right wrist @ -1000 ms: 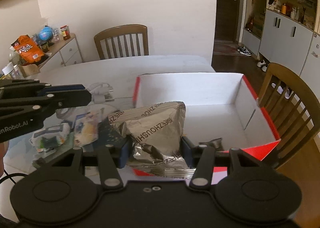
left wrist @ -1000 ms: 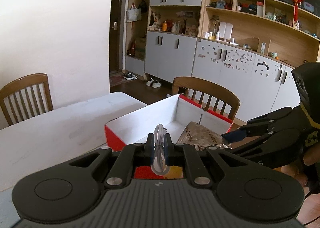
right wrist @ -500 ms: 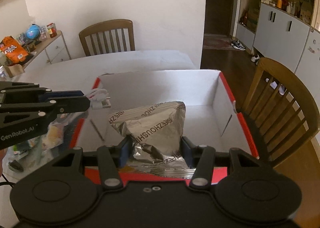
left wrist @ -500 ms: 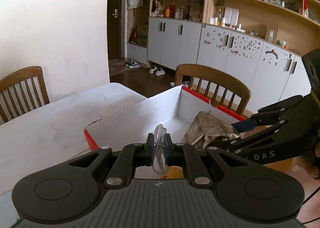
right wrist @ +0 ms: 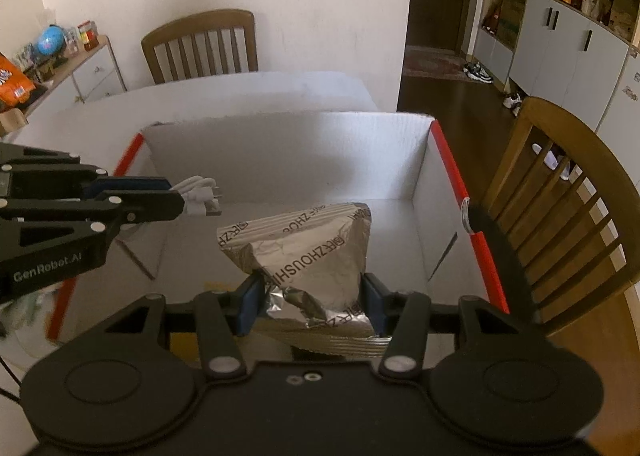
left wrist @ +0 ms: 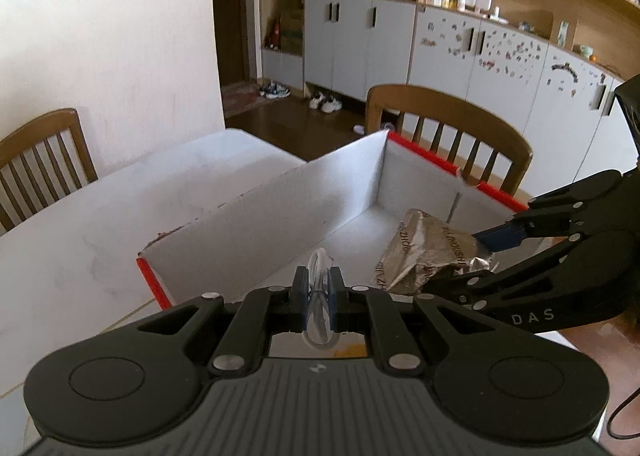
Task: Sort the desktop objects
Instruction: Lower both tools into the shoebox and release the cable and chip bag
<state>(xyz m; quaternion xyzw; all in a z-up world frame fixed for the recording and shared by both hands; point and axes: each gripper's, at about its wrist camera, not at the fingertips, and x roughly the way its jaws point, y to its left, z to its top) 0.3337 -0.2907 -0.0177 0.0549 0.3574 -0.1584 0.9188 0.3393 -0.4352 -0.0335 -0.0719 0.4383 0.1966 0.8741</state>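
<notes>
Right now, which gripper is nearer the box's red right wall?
Right. The right gripper, holding the foil bag, hangs beside that wall; the left gripper, holding the white cable, is by the opposite wall.

My right gripper [right wrist: 310, 298] is matt black plastic with bright metal pivot screws and blue rubbery pads; it clamps a crinkled, glossy silver foil bag [right wrist: 304, 252]. My left gripper [left wrist: 318, 298], of the same matt plastic, pinches a coiled white cable [left wrist: 319, 284] with a smooth, slightly shiny plastic sheath. The box [right wrist: 288, 151] is matt white cardboard inside, with red edges. The tabletop [left wrist: 100, 223] looks smooth, pale and faintly veined. The chairs [right wrist: 560, 215] are varnished brown wood.
</notes>
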